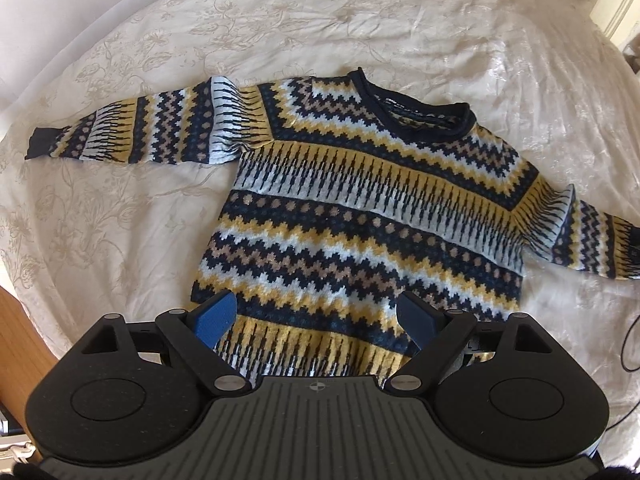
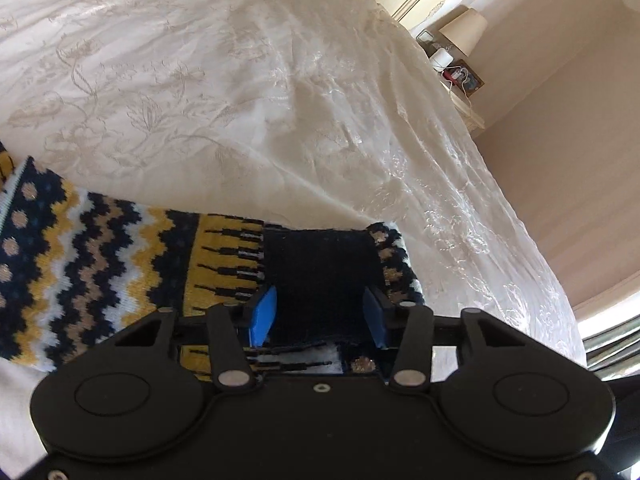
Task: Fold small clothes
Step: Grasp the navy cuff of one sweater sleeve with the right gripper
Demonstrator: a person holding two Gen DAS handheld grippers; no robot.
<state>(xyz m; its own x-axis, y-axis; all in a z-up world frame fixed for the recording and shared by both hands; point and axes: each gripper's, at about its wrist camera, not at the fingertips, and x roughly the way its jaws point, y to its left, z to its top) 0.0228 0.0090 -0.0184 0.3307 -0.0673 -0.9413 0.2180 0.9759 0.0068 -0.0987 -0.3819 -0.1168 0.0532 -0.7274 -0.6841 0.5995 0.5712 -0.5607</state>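
A navy, yellow and white patterned knit sweater lies flat on the cream bedspread, both sleeves spread out. My left gripper is open above the sweater's bottom hem, its blue pads wide apart and holding nothing. In the right wrist view the sweater's sleeve lies on the bed, and its dark navy cuff sits between the fingers of my right gripper. The jaws stand part open around the cuff, and the cuff fills the gap between the pads.
The bedspread drops off at the bed's right edge. A nightstand with a lamp stands by the wall beyond. A wooden surface shows at lower left, and a black cable at right.
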